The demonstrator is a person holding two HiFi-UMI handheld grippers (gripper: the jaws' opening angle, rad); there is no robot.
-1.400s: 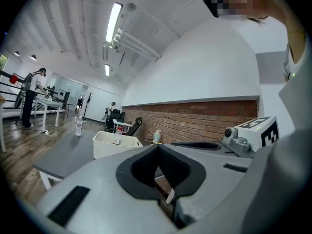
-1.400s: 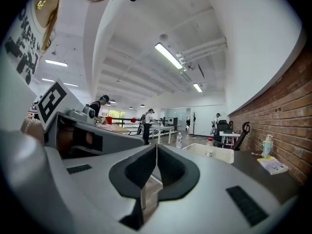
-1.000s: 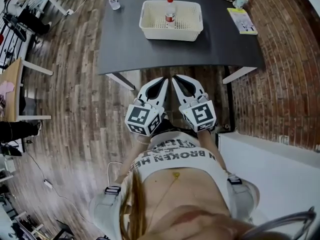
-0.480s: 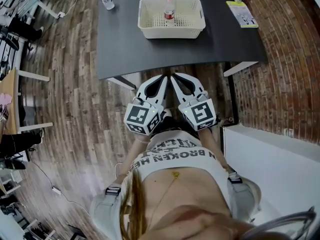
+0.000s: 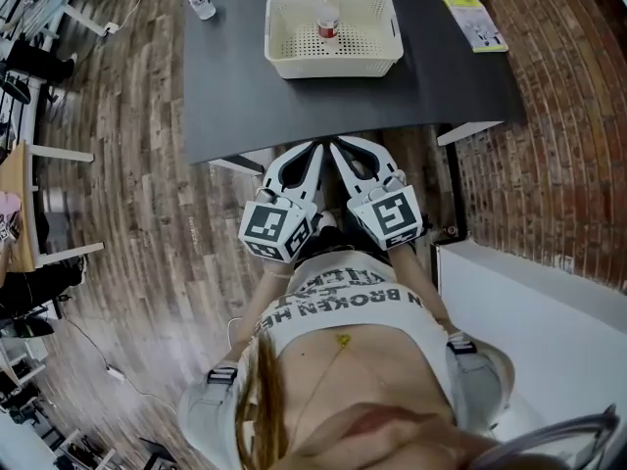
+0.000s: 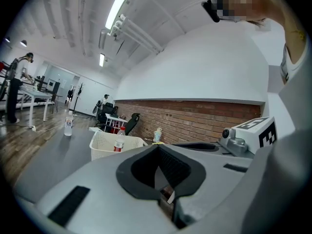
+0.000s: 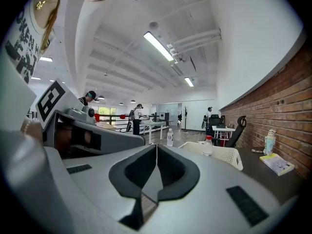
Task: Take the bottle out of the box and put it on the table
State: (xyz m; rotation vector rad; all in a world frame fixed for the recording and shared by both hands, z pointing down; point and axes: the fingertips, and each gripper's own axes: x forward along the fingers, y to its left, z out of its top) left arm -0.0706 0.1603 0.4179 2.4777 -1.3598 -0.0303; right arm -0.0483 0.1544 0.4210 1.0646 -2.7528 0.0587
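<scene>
Step in hand: approach, with no grasp begun yet. Bottle (image 5: 328, 13): red cap, upright inside the white perforated box (image 5: 333, 67), toward its far wall. The box sits on the far half of the dark surface (image 5: 245, 96). Left gripper (image 5: 312, 155) and right gripper (image 5: 341, 153): side by side at the near edge of the surface, well apart from the box, the jaws of each clenched together on nothing. Second bottle (image 5: 198, 0): far left corner of the surface, outside the box. Next move, as judged: one gripper parts its jaws, reaches over the near wall, closes round the bottle's body, lifts it clear of the rim and sets it on bare surface.
</scene>
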